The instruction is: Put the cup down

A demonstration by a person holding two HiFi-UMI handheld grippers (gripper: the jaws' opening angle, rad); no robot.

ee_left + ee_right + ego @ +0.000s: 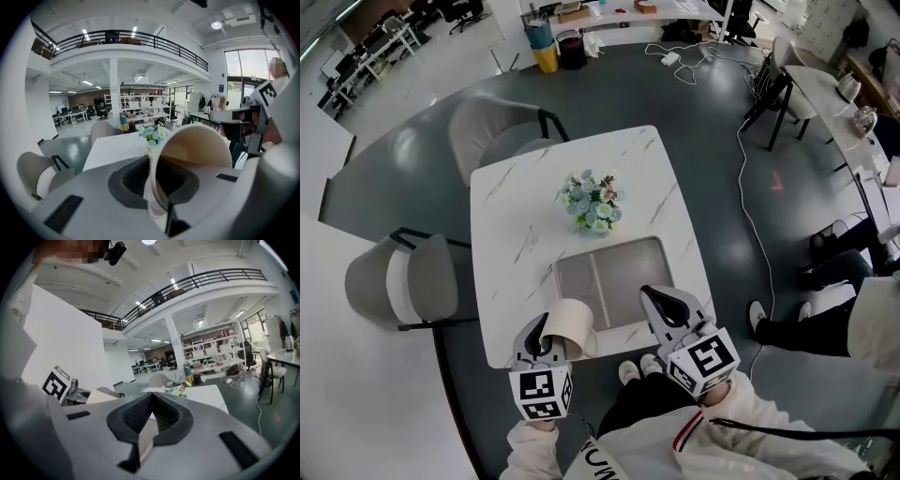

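Cup [571, 324], paper, tilted: fingers of my left gripper [546, 343] pinch its wall, lower centre, over the tabletop [520, 216] near edge beside the tray [609, 277], ready for lowering, I judge. Right gripper [663, 300]: fingers closed together, empty, aside.

Tray [623, 281] lies open ahead; flowers [592, 204] stand beyond it.

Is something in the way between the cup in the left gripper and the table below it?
Nothing visible. The cup, held by the left gripper, hangs over the table's near edge beside the tray's corner. The right gripper is off to its right, and the flowers stand farther back.
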